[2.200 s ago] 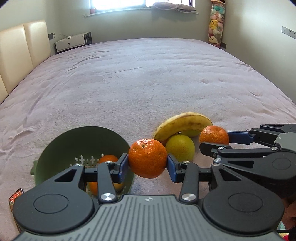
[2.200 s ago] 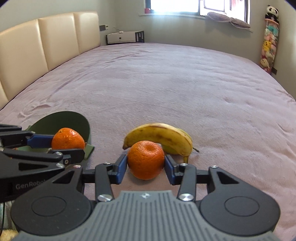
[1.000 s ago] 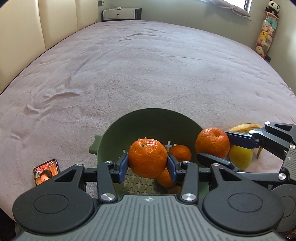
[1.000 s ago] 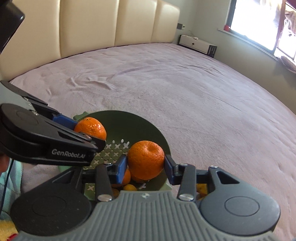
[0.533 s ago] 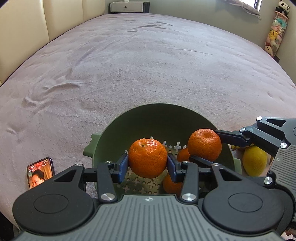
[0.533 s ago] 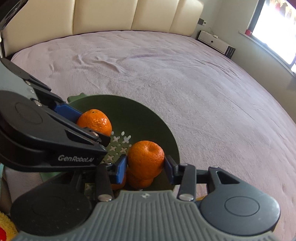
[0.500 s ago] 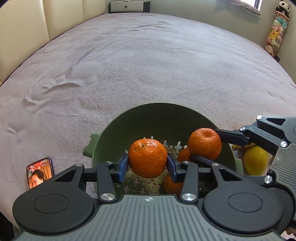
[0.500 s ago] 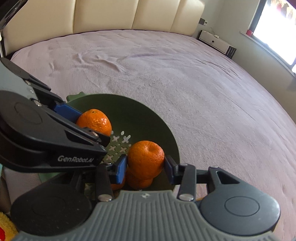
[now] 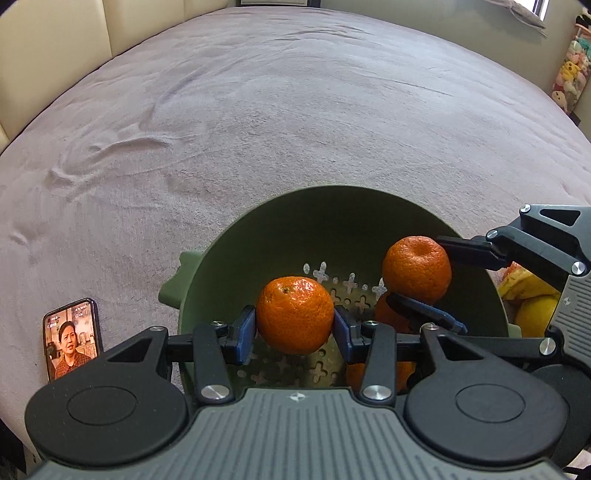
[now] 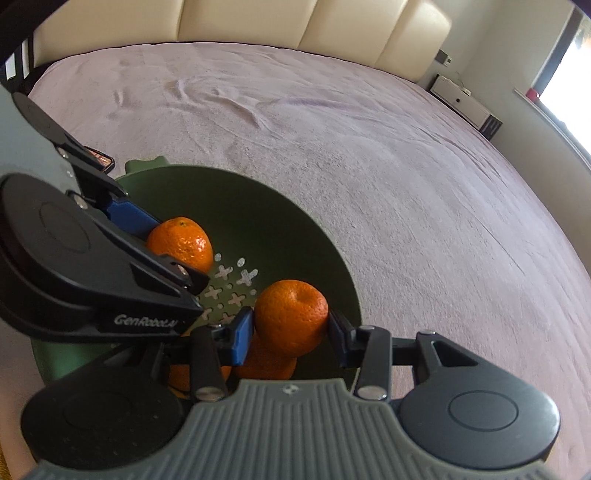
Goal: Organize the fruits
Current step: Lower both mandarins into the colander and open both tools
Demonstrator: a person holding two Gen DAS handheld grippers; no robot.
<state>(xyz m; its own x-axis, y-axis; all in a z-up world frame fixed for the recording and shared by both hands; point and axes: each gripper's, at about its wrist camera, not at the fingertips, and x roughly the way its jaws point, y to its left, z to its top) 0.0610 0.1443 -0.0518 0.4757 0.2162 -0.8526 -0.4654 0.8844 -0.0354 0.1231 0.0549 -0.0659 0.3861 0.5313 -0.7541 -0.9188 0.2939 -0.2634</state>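
In my left wrist view, my left gripper has its blue pads pressed on both sides of a round, dimpled orange mandarin, jaws partly closed around it; the fruit hangs inside the rim of the deep olive-green plastic colander bowl, above its cross-shaped drain holes, with its stem dimple tipped up and slightly towards the far side; being nearly round, it has no clear long axis. My right gripper grips a second orange mandarin the same way, also within the bowl's opening, near its right wall in that view, stem dimple turned up and away from me; in the left view this fruit sits just beside and slightly beyond the first, the two apart. Beneath them more orange mandarins lie on the bowl's floor; how many, I cannot tell. Just outside the bowl's right rim in the left view lie a yellow round fruit and part of a yellow banana, mostly hidden by my right gripper. A smartphone with a lit screen lies near the bed's near left edge, beside the bowl's small handle. Beyond the bowl the mauve plush bedspread runs wide and open to the cream padded headboard.
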